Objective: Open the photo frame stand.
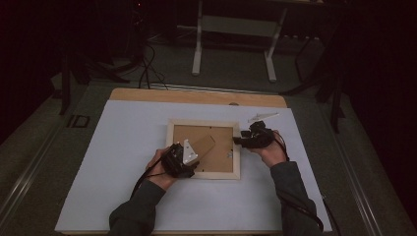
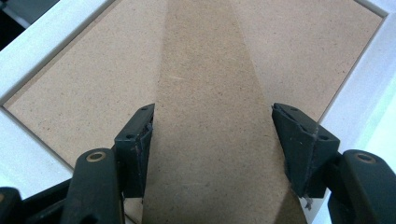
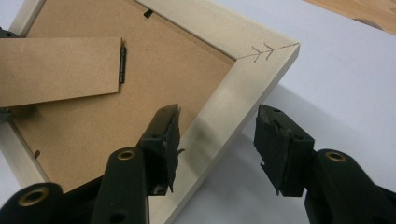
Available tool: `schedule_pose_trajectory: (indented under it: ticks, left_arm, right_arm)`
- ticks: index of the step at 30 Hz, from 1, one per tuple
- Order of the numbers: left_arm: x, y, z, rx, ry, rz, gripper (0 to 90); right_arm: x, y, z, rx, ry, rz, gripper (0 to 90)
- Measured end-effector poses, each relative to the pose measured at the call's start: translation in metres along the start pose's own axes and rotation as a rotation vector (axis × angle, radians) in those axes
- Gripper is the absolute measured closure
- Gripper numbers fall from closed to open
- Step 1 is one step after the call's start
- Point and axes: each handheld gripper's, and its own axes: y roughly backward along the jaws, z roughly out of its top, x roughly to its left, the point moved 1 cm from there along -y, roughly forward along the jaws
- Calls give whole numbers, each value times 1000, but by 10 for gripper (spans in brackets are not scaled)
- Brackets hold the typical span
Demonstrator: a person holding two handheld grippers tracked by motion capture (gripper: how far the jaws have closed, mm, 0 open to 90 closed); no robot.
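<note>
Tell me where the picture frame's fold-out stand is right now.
In the high view the stand lies over the frame's brown backing, left of centre, its lower end between the left gripper's open jaws.

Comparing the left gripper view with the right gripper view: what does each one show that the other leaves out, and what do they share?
Left gripper view alone: the left gripper, its jaws astride the easel stand, neither pad clearly pressing it. Right gripper view alone: the right gripper, open astride the frame's rail, the stand's hinge, and pencilled arrows at a mitred corner. Both: the pale picture frame lying face down, its brown backing board, the stand, and the white table cover.
</note>
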Motion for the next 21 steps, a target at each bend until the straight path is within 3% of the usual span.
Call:
schedule_pose_trajectory:
  ticks: [14, 21]
  left_arm:
    - [-2, 2, -1, -31, -26, 17, 366]
    - [-4, 3, -4, -61, -43, 27, 366]
  right_arm:
    - [-10, -5, 7, 31, -35, 50, 466]
    - [-18, -4, 9, 37, -67, 111, 456]
